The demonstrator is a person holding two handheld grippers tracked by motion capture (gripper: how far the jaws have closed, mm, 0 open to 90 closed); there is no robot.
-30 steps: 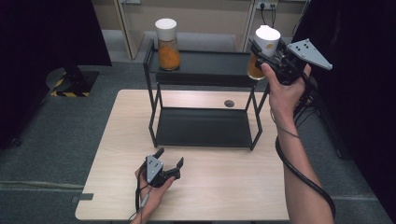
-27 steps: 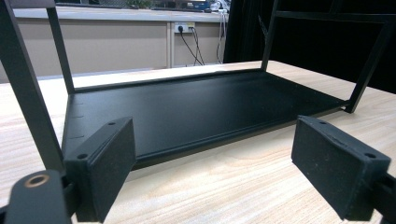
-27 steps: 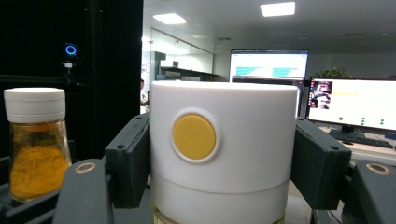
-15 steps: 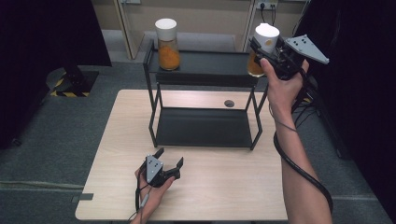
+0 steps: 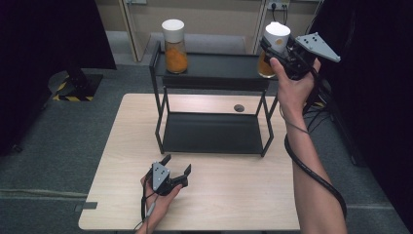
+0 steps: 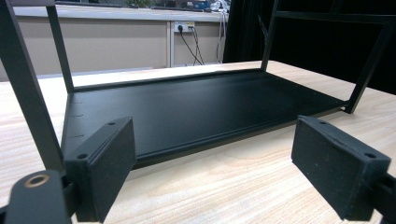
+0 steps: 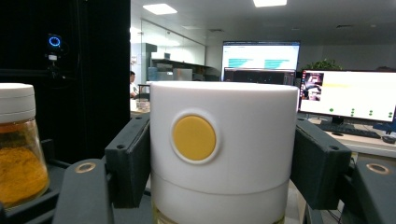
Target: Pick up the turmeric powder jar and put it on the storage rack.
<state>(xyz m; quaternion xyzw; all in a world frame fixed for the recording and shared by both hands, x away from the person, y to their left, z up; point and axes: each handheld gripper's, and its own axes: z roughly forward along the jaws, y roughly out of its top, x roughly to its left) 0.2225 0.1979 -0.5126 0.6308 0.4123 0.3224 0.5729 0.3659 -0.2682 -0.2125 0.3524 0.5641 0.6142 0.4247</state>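
Right gripper (image 5: 278, 48): jaws closed on the white lid of a spice jar (image 5: 272, 53), one pad on each side of the lid, the yellow dot (image 7: 194, 138) facing the gripper's camera between them. The jar holds orange powder and sits at the right end of the top shelf of the black rack (image 5: 209, 78); whether its base is touching the shelf or just clear of it cannot be told. A second jar (image 5: 174, 46) of the same kind stands on the far end of that shelf, well apart from the jaws.

Left gripper (image 5: 170, 174): jaws open and empty, resting low on the worktop (image 5: 122, 146), the rack's lower tray (image 6: 196, 107) directly ahead of them.

Assessment: the step in hand appears to be the handling of the gripped jar at the top shelf. The next move calls for a firm hold on the lid and a vertical travel clear of the shelf edge, keeping the jar upright.
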